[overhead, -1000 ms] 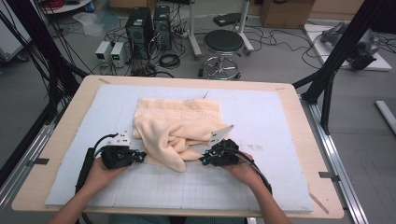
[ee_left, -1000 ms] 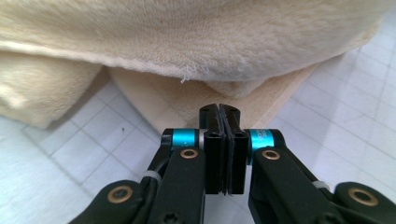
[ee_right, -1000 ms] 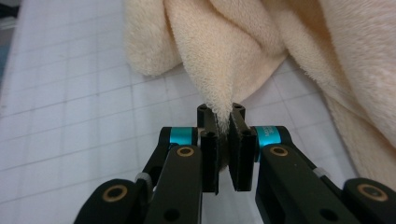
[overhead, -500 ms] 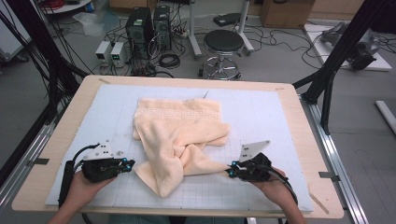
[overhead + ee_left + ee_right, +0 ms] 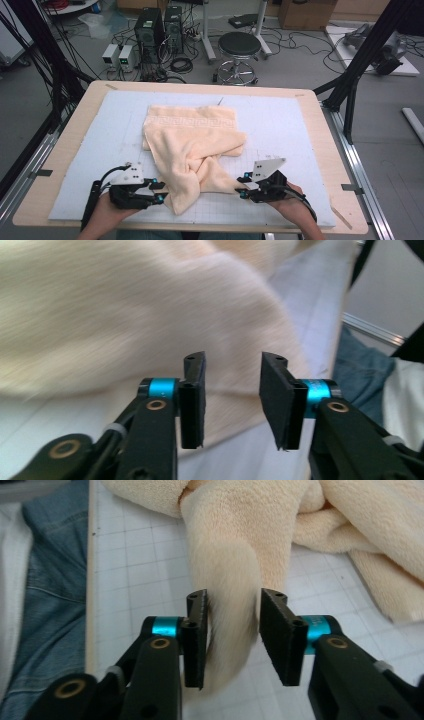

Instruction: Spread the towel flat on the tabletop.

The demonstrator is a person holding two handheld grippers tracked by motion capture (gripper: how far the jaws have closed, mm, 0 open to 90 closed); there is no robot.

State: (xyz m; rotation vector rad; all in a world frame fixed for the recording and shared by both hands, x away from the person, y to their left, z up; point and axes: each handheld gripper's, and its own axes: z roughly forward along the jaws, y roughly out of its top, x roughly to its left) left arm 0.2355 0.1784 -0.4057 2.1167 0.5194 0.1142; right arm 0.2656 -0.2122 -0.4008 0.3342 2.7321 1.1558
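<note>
Now released: left tongs (image 5: 161,192) and right tongs (image 5: 242,186), both just opened, jaws parted. Towel (image 5: 192,145) dropped from both grips, pulled toward the near edge since a second ago, corners crossed over one another. Left tongs (image 5: 231,400) empty, cloth lying beyond the pads, not pinched. Right tongs (image 5: 232,637) straddling a hanging towel corner (image 5: 230,645), pads seemingly not pressing. Judged: one drag-and-release step done, towel not flat, folding unfinished. Towel rumpled at centre of the pale mat (image 5: 300,130) on the desk (image 5: 65,150), near corners just beside both tongs. Count: one towel, one mat, two tongs, two hands.
</note>
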